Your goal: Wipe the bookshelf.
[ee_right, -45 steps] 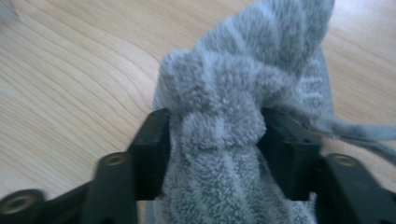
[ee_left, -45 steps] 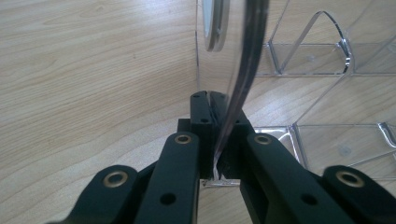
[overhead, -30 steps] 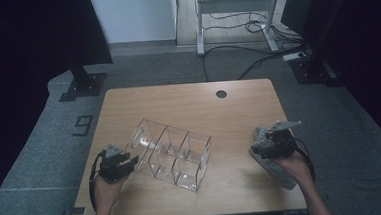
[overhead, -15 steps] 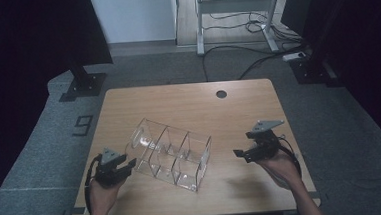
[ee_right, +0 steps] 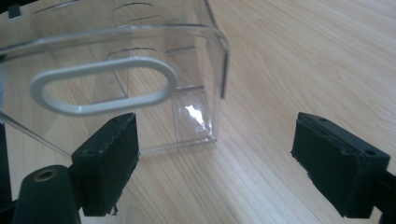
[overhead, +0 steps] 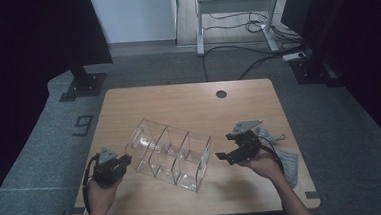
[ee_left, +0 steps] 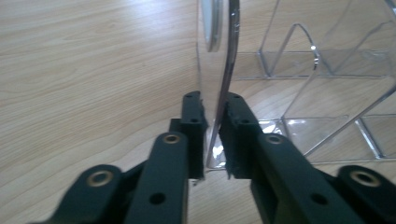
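Your left gripper [ee_left: 212, 135] has just been closing, and its jaws now pinch the thin end wall of the clear acrylic organizer [overhead: 171, 153], one pad on each face of the panel. Gripping there makes sense: the wall is the only edge on that side slim enough to fit between the pads, and it gives you a firm anchor on an otherwise slippery box. In the high view the same gripper [overhead: 113, 165] sits at the organizer's left end, low to the wooden table [overhead: 188, 100].

The organizer lies slanted across the near half of the table, with three compartments in a row and its far-left end toward the table's middle. Its right end carries an oval cut-out handle [ee_right: 102, 86], seen close in the right gripper view.

Your right gripper [overhead: 230, 152] stands wide, nothing between its pads, and it sits just beside the organizer's right end without touching it. One pad [ee_right: 109, 156] is lined up near the handle wall while the other [ee_right: 338, 161] hangs well out over bare wood. That spread looks chosen so the jaws can straddle the end wall or its corner once you slide in.

With one end pinned and the other hand approaching, you seem set for a two-handed lift or turn of the box; a single pinch at one end would likely let it tilt. Behind your right hand a grey cloth [overhead: 286, 156] lies at the table's right edge.
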Demonstrator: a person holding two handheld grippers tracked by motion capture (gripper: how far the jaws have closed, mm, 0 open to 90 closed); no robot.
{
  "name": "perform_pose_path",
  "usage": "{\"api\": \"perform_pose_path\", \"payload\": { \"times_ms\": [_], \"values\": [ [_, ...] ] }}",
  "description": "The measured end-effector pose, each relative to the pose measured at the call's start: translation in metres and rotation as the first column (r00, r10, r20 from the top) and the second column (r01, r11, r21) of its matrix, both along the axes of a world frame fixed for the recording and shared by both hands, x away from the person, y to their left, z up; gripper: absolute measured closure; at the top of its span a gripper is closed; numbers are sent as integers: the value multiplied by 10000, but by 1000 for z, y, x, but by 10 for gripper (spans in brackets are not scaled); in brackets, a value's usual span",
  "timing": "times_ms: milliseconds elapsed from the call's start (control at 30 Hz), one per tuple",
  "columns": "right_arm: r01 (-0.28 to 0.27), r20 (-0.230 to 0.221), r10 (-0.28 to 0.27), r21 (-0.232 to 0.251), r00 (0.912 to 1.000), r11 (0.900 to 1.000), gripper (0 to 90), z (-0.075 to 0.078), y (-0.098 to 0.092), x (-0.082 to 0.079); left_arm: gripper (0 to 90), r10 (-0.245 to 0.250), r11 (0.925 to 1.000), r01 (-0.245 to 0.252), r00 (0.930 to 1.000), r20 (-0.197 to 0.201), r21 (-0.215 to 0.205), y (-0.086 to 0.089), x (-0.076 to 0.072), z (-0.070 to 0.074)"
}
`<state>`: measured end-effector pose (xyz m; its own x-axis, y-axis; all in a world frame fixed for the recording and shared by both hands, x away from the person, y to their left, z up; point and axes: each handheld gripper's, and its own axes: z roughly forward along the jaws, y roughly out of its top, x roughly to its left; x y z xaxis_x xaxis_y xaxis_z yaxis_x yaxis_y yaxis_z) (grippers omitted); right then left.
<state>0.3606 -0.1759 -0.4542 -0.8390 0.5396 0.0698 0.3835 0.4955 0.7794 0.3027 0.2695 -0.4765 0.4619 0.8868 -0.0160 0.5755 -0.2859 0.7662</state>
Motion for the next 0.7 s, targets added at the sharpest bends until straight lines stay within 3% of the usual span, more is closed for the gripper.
{"api": "perform_pose_path", "payload": {
  "times_ms": [133,700],
  "values": [
    [-260,15,260,-7,9997,9997,161,-2,12,1,871,-51,9998,51,10000,12,181,-2,4,0],
    [-912,-27,913,145,9958,9957,198,-7,32,2,863,-28,9996,33,9998,-179,293,-10,35,3]
  ]
}}
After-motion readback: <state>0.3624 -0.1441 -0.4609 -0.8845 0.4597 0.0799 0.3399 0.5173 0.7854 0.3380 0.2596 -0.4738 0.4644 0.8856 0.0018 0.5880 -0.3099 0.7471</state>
